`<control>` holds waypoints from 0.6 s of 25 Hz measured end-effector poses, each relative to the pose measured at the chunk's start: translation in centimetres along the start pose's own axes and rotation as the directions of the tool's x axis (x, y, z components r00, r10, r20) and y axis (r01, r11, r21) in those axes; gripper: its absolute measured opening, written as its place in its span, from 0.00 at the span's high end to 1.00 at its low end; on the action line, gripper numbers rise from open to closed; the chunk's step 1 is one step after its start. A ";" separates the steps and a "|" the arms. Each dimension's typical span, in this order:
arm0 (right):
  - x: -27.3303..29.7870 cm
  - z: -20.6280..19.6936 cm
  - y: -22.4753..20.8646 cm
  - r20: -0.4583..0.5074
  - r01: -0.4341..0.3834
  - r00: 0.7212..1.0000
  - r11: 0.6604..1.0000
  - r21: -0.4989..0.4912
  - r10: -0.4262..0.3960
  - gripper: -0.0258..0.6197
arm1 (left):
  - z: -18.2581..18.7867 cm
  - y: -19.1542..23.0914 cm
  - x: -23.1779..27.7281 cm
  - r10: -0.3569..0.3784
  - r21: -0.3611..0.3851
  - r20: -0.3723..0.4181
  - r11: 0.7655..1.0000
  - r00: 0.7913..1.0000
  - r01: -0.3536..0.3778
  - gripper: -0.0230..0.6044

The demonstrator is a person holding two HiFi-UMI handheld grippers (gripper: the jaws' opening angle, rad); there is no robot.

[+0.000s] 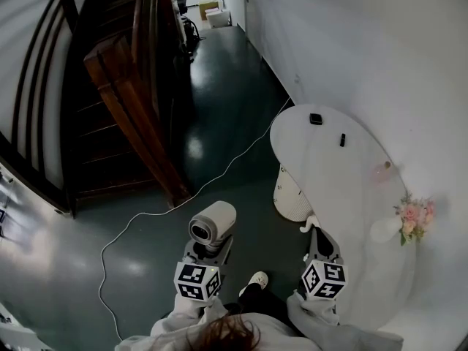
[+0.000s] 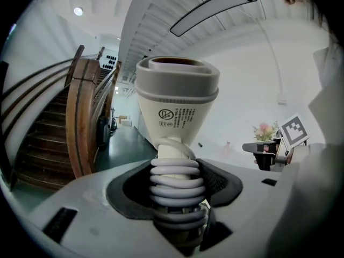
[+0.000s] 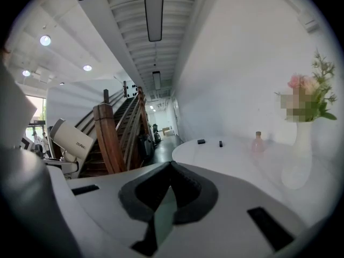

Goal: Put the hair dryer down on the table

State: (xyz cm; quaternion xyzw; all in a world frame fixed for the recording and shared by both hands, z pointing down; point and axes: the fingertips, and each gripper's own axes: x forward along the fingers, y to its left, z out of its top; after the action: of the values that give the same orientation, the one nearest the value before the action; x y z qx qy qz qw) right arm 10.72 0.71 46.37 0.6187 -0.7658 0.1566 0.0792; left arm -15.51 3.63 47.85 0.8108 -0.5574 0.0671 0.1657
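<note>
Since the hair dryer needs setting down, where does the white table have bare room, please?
The white oval table is bare mid-top, between the small black block, the black stick and the white flower vase. The wall side by the pink bottle and vase is crowded.

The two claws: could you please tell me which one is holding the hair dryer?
The left claw: it grips the hair dryer by its cord-wrapped handle, whereas the right claw is shut with nothing in it.
</note>
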 end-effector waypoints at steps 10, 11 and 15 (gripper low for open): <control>6.3 2.1 -1.5 0.009 -0.046 0.999 0.999 -0.014 0.047 0.88 | 1.5 1.1 4.9 0.031 -0.002 0.018 1.000 0.999 -0.031 0.58; 6.9 2.2 -1.5 0.008 -0.052 0.999 0.998 -0.019 0.053 0.89 | 1.6 1.3 5.4 0.036 -0.005 0.021 0.999 0.999 -0.035 0.58; 8.4 2.4 -2.0 0.001 -0.066 0.998 0.997 -0.026 0.066 0.88 | 2.0 1.7 7.2 0.044 -0.013 0.029 0.999 0.999 -0.044 0.58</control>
State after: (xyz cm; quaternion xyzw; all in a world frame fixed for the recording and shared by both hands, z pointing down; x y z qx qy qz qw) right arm 10.95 -8.21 47.09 0.5921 -0.7878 0.1486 0.0813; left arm -14.57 -3.98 48.37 0.7981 -0.5780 0.0554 0.1612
